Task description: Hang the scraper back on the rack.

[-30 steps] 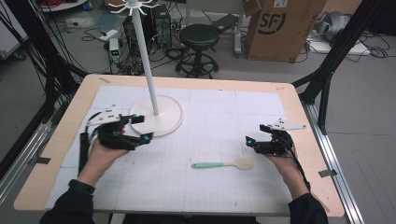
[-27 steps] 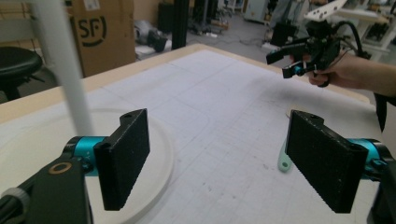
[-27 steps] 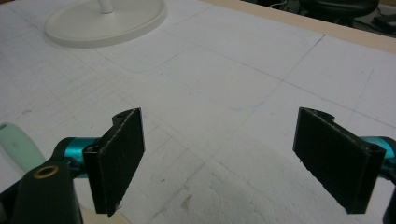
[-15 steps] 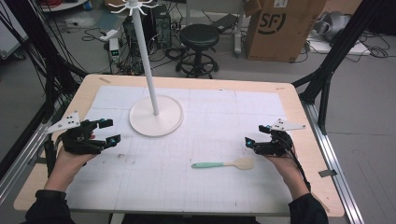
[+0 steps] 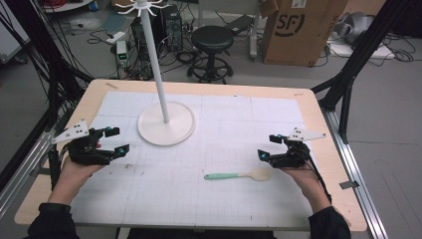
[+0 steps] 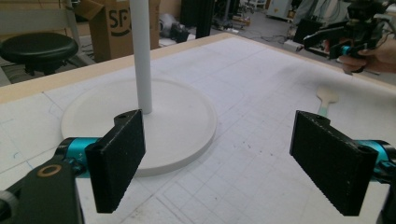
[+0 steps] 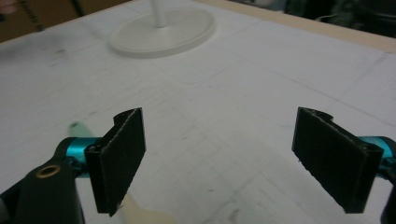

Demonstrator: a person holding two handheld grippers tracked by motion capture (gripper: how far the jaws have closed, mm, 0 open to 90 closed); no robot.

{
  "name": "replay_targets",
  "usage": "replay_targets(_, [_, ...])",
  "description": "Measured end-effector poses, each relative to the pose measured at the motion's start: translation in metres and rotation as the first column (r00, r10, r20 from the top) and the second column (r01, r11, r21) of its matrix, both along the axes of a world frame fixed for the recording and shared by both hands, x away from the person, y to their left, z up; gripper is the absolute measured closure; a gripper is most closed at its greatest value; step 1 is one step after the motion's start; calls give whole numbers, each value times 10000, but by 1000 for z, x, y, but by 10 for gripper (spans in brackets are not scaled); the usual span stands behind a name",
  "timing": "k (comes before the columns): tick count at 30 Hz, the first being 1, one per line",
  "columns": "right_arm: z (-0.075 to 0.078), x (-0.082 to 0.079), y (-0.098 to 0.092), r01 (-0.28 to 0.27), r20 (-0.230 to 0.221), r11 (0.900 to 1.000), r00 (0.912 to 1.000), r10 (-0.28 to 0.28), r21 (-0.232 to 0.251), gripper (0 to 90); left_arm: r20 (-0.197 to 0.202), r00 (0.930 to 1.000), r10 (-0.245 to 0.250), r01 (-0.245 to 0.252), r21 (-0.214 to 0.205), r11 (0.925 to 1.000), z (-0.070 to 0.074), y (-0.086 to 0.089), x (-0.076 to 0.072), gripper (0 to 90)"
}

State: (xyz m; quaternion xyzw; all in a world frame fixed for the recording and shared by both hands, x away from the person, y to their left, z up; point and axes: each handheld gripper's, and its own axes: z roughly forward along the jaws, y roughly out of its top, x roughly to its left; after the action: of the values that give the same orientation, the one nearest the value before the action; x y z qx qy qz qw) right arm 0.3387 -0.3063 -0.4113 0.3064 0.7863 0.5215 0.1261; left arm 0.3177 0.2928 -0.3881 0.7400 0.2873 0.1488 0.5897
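A white hook stand (image 5: pixel 165 124) with a tall pole (image 5: pixel 155 64) rises from the table's back left. A spoon (image 5: pixel 239 175) with a green handle and pale bowl lies flat at the front right. My left gripper (image 5: pixel 118 140) hovers open to the left of the stand's round base (image 6: pixel 177 121), holding nothing. Just right of the spoon's bowl, my right gripper (image 5: pixel 267 146) is open and holds nothing. That bowl (image 7: pixel 140 212) shows beside the right gripper's left jaw. In the left gripper view the spoon (image 6: pixel 325 100) lies far off, below the other gripper (image 6: pixel 355 35).
A white gridded mat (image 5: pixel 224 124) covers most of the wooden table (image 5: pixel 308 94). Beyond the far edge stand a black stool (image 5: pixel 212 40) and a cardboard box (image 5: pixel 298 25), with cables on the floor. Black frame legs flank both sides.
My left gripper has drawn back to the left, away from the stand's base, and now holds still. The right gripper and the spoon have not moved.
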Motion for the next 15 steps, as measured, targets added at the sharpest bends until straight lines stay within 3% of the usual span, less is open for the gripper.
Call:
replay_targets(5, [-6,-3,16,-1042,-304,9933,9942,1028,-505,216,90,10000,-19,19,33,10000,0,-1,0,188])
replay_targets(7, [-9,-5,23,-1605,-507,9841,9863,1570,-761,254,53,10000,-23,23,0,10000,0,-1,0,186])
replay_targets(8, [-9,-5,23,-1605,-507,9841,9863,1570,-761,254,46,10000,-8,8,-4,10000,0,-1,0,186])
replay_targets(9, [-12,-5,27,-1992,-644,9755,9789,1937,-932,296,46,10000,-9,8,10,10000,0,-1,0,186])
replay_targets(13, [-17,-7,34,-2413,-870,9626,9689,2318,-1230,338,-49,9999,115,-114,245,9996,-2,-3,1,198])
replay_targets(15, [-21,-7,39,-2785,-1010,9495,9587,2658,-1444,362,-67,10000,-16,18,292,9996,-3,-4,1,195])
